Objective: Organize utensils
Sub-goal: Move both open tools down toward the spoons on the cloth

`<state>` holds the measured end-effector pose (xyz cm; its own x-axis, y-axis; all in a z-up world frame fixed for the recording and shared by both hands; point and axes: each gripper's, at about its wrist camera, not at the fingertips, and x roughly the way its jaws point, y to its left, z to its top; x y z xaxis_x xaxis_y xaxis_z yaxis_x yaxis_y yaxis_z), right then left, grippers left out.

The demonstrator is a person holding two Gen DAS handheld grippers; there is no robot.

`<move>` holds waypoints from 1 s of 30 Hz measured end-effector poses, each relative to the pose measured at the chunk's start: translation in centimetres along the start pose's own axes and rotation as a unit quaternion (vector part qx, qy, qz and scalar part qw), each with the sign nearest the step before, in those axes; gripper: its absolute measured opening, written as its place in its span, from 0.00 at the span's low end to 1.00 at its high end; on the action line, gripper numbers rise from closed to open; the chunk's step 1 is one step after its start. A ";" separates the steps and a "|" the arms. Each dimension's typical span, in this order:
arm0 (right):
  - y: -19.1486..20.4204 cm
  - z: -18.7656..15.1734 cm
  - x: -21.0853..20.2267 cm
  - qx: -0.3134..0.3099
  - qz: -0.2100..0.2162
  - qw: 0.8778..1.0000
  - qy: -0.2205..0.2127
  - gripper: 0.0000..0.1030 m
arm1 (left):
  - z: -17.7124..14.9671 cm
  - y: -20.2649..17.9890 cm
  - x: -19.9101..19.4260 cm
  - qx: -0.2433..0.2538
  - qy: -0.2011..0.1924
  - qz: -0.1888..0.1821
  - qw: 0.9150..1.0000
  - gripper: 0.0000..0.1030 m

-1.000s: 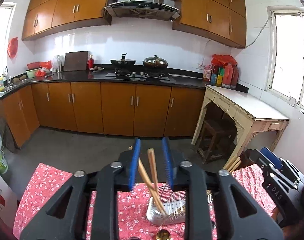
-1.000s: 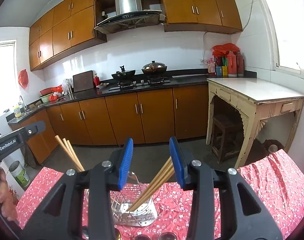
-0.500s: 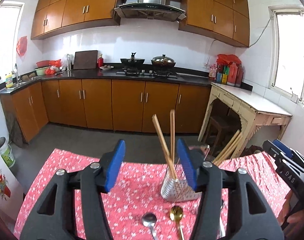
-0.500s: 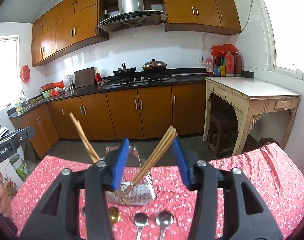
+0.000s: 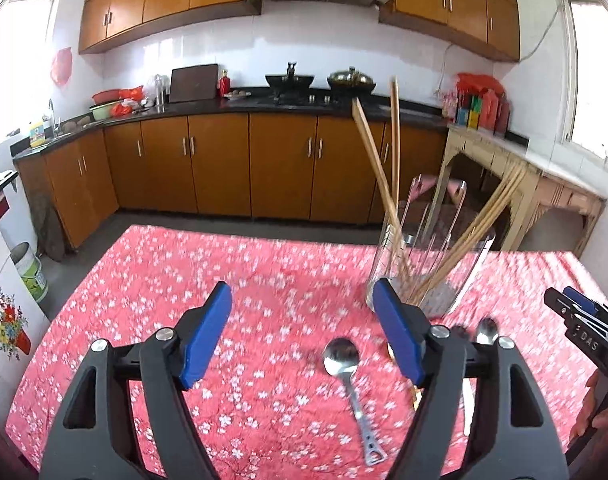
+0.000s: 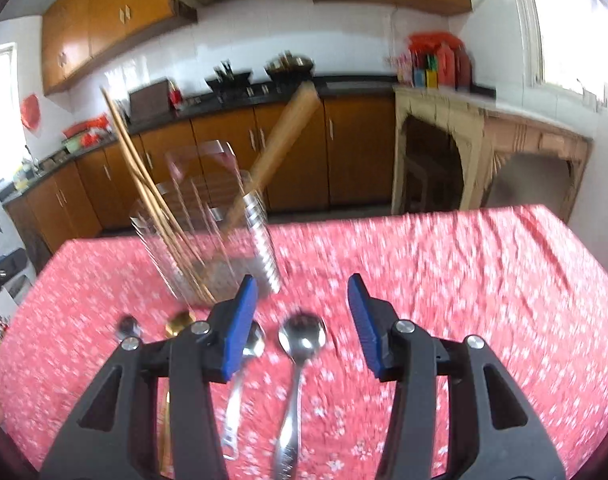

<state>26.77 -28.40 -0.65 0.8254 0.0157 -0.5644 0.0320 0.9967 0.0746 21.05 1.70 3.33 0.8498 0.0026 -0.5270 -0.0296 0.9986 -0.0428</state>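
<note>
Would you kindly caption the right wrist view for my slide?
Open right gripper above a silver spoon on the red floral tablecloth, chopsticks standing in the holder.

At the right edge of the left wrist view, white lettering reading "DAS" marks the black body of the right gripper (image 5: 583, 322).

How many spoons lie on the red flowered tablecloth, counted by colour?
Silver metal spoons: 3
Gold metal spoon: 1
Total: 4
</note>
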 end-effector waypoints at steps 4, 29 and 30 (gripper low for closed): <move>-0.3 -2.2 3.7 0.003 -0.017 0.999 0.047 0.46 | -1.9 -0.1 2.1 0.001 0.027 0.006 1.000 0.72; 1.9 -3.6 12.3 -0.003 -0.072 0.987 0.147 0.66 | -6.6 -1.4 7.4 0.006 0.115 -0.006 0.993 0.83; 1.8 -3.7 12.3 0.000 -0.070 0.987 0.147 0.63 | -6.6 -1.7 7.6 0.007 0.116 -0.005 0.993 0.83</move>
<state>34.95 -26.07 -10.48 0.6144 -0.0993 -0.7827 0.1333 0.9909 -0.0210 24.10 -0.31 -6.24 0.7062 -0.0173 -0.7078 -0.0137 0.9992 -0.0381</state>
